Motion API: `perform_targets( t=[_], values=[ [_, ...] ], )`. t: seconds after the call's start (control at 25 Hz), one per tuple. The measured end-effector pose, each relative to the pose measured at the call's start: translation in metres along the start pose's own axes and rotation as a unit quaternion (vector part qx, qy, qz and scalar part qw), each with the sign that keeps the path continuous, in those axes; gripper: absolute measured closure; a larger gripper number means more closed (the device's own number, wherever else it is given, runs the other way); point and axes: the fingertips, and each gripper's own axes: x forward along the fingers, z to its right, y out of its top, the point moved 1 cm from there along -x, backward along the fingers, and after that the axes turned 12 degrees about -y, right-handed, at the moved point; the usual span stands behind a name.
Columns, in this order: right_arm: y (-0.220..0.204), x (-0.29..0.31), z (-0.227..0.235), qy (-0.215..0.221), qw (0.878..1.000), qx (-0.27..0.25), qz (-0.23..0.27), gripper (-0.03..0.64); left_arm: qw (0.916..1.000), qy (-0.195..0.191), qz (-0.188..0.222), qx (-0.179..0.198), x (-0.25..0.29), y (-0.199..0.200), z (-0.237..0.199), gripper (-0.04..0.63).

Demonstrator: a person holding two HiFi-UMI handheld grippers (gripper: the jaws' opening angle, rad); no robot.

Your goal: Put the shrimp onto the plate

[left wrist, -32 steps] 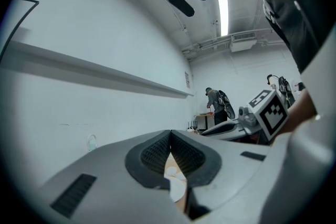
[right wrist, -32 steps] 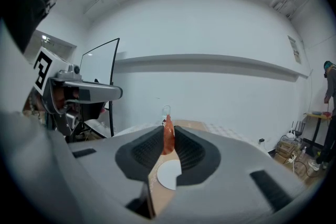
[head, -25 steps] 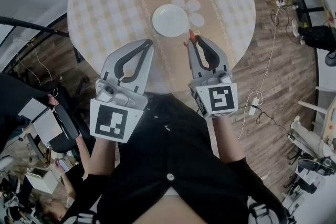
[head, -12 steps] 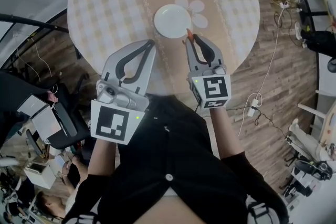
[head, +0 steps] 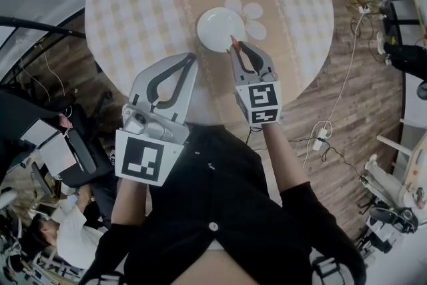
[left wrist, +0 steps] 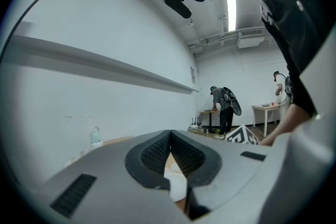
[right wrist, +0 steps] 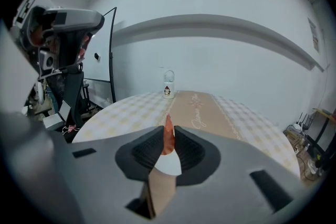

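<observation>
The grey left gripper (left wrist: 170, 134) has its jaws pressed together on nothing, over the near edge of the round checked-cloth table (head: 133, 3). Only the right gripper view shows the slim orange shrimp (right wrist: 168, 138) pinched upright between the grey right gripper's (head: 237, 46) pads. The head view shows just its red tip. That gripper has advanced to the near rim of the round white plate (head: 215, 23), and the shrimp is not yet on it.

The hand-held gripper (right wrist: 167, 130) pinches the shrimp (right wrist: 168, 139), seemingly over the plate (right wrist: 169, 166).
</observation>
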Motion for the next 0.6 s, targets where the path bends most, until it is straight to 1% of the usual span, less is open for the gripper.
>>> perform_targets(
  t=[0.4, 0.6],
  values=[
    [-0.033, 0.039, 0.002, 0.004, 0.998, -0.035, -0.056, 0.566, 0.9999, 0.007, -0.010, -0.008, -0.001, -0.007, -0.009, 0.592],
    [-0.039, 0.059, -0.001, 0.009, 0.996, -0.055, -0.071, 0.566, 0.9998, 0.012, -0.013, -0.013, -0.005, -0.011, -0.013, 0.592]
  ],
)
